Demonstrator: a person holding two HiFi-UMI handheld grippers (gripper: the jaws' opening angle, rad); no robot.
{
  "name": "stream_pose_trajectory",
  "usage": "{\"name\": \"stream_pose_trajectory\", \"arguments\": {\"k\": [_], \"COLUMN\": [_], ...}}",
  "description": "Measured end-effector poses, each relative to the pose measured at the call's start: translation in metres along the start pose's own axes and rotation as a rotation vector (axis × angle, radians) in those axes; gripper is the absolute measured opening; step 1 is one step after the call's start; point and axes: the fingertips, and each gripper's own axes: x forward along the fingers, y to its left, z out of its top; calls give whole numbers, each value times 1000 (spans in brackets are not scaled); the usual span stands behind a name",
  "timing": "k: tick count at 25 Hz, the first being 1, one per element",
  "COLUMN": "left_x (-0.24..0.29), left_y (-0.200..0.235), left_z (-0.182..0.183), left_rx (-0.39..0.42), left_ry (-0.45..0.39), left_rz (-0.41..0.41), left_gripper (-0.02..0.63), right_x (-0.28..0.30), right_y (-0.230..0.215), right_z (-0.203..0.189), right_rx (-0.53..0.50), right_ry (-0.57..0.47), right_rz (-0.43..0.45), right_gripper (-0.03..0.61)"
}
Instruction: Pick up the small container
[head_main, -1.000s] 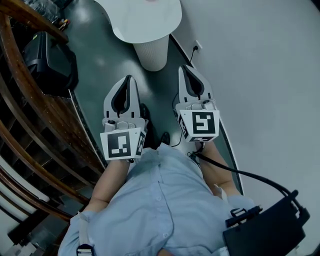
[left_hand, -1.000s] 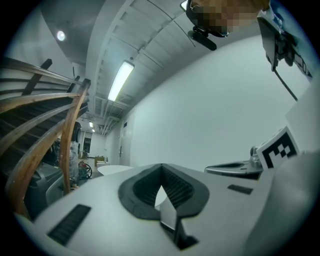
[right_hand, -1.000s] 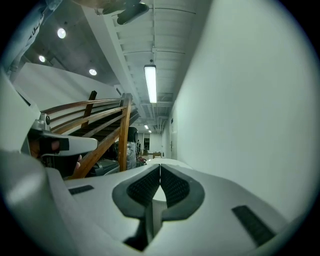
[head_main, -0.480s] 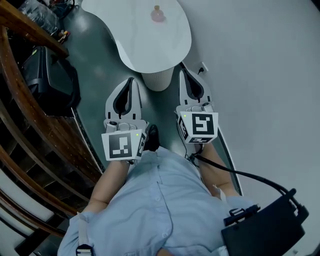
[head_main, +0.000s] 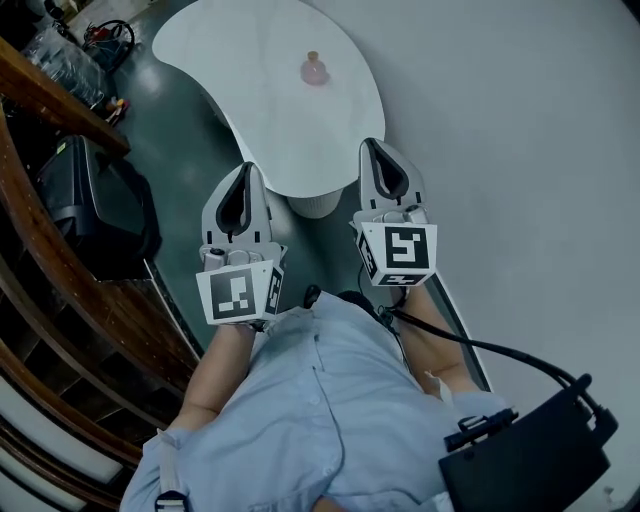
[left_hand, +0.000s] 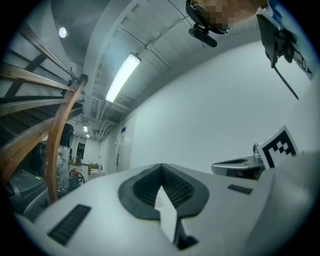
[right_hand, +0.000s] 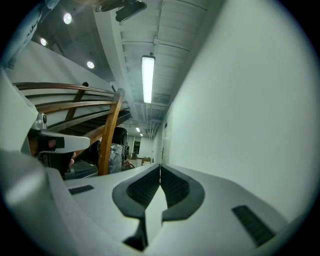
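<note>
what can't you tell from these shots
- small container: head view only, too small to tell whether it has a lid or contents.
- table: its base is mostly hidden under the top; both gripper views miss it.
- black case: cut off by the head view's lower edge.

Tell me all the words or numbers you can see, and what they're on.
No words or numbers can be read.
Left cube: a black-and-white square pattern, not text.
Right cube: the same kind of pattern, not text.
Blue sign on the far wall: too small to read.
</note>
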Motion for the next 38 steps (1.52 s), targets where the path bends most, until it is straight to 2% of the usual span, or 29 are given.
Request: {"name": "stream_pose_trajectory", "arguments": {"k": [8, 16, 24, 38], "left_x": [6, 47, 111, 198], "left_y": [24, 20, 18, 29], "left_z": [-16, -37, -57, -45], "left_rx": [-28, 5, 47, 100], "left_ry": [34, 84, 116, 83], "left_rz": [17, 24, 54, 209], "left_gripper": [-2, -2, -2, -2], "right_x": [10, 43, 104, 211], "right_y": [0, -25, -56, -97], "right_z": [-5, -33, -61, -52], "right_rx": [-8, 43, 88, 90], "right_ry": [32, 56, 66, 11], "right_rz": [-26, -19, 37, 197], "right_gripper": [2, 2, 2, 2]}}
